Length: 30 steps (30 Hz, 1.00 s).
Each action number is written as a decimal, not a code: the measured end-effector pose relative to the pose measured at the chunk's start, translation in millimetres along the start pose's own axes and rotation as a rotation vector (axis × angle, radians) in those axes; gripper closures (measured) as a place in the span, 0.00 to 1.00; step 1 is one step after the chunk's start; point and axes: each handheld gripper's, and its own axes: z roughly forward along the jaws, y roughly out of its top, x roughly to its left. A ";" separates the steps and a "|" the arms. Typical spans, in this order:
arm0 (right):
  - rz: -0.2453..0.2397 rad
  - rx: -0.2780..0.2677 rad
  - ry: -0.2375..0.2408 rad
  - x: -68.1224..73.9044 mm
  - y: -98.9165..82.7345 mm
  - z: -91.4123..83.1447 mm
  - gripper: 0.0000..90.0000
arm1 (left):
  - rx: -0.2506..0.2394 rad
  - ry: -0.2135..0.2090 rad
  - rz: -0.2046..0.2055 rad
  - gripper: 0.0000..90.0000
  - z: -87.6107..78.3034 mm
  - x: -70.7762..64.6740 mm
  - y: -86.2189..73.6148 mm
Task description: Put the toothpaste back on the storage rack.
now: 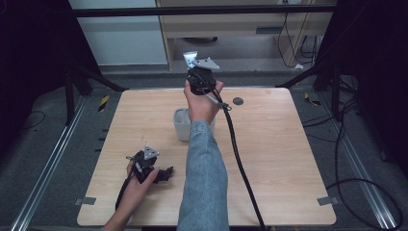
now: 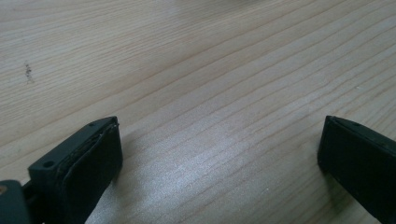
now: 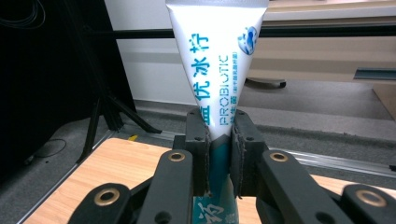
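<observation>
Nearest the person, the left gripper (image 1: 161, 174) rests low on the pale wooden counter (image 1: 279, 159) near its front-left part. In the left gripper view its two black fingers (image 2: 91, 161) stand wide apart with only bare wood grain between them, so it holds nothing.

Farther in, near the middle of the counter, a small pale grey square cup (image 1: 182, 124) stands upright, partly hidden behind the denim-sleeved right forearm (image 1: 204, 178). Whether anything lies inside it cannot be told.

Beyond and above the cup, the right gripper (image 1: 192, 65) is raised over the far part of the counter. Its fingers (image 3: 195, 154) are closed snugly on a white plastic toothpaste tube with blue lettering (image 3: 217, 60), pinching it around mid-body, with the flat crimped end pointing up and away and the darker teal part of the tube running down between the fingers.

The tube looks light, soft-walled and fairly smooth. A hard squeeze would likely dent it or push paste toward the cap, and a loose one could let it slide. The flatter upper half, where it is now pinched, seems the steadiest place to hold.
</observation>
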 end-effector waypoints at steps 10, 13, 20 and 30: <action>0.009 0.024 -0.008 -0.4 -14.5 6.8 0.88 | 0.001 0.000 0.001 0.00 0.0 0.0 0.0; -0.005 0.029 -0.001 2.6 -18.3 7.8 0.88 | 0.000 0.000 0.001 0.00 0.1 0.0 0.0; -0.022 0.045 0.007 8.3 -27.0 12.0 0.88 | 0.001 0.000 0.002 0.00 -0.1 0.0 0.0; -0.029 0.081 -0.002 3.9 -41.8 13.0 0.88 | 0.001 -0.003 0.004 0.00 0.0 -0.2 0.0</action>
